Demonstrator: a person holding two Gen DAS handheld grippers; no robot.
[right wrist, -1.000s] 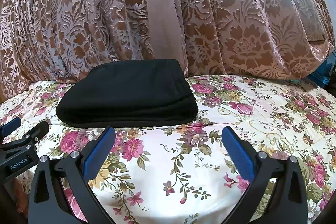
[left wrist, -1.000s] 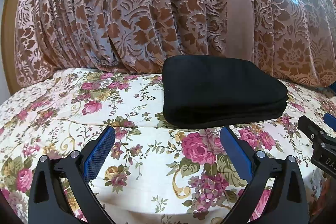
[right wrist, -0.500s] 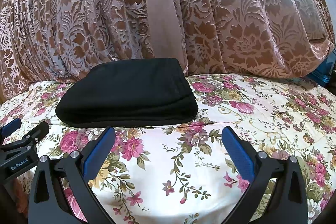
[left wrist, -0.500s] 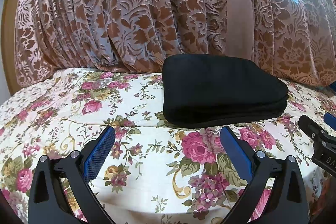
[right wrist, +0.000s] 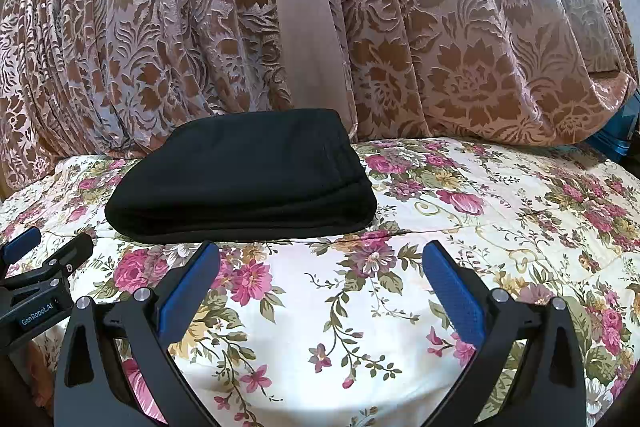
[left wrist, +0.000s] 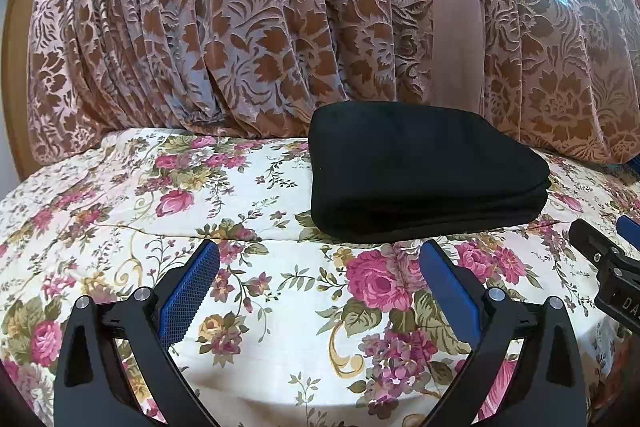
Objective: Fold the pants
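Note:
The black pants (left wrist: 424, 175) lie folded in a thick, neat stack on the floral bedsheet (left wrist: 120, 203), near the back by the curtain. They also show in the right wrist view (right wrist: 248, 179). My left gripper (left wrist: 320, 267) is open and empty, held just in front of the stack and apart from it. My right gripper (right wrist: 320, 267) is open and empty too, in front of the stack's right end. Each gripper shows at the edge of the other's view: the right one (left wrist: 608, 267) and the left one (right wrist: 44, 267).
A brown and pink patterned curtain (left wrist: 240, 27) hangs right behind the pants, its hem resting on the bed. A blue object (right wrist: 616, 143) sits at the far right behind the bed. Floral sheet (right wrist: 500, 227) stretches to the right of the stack.

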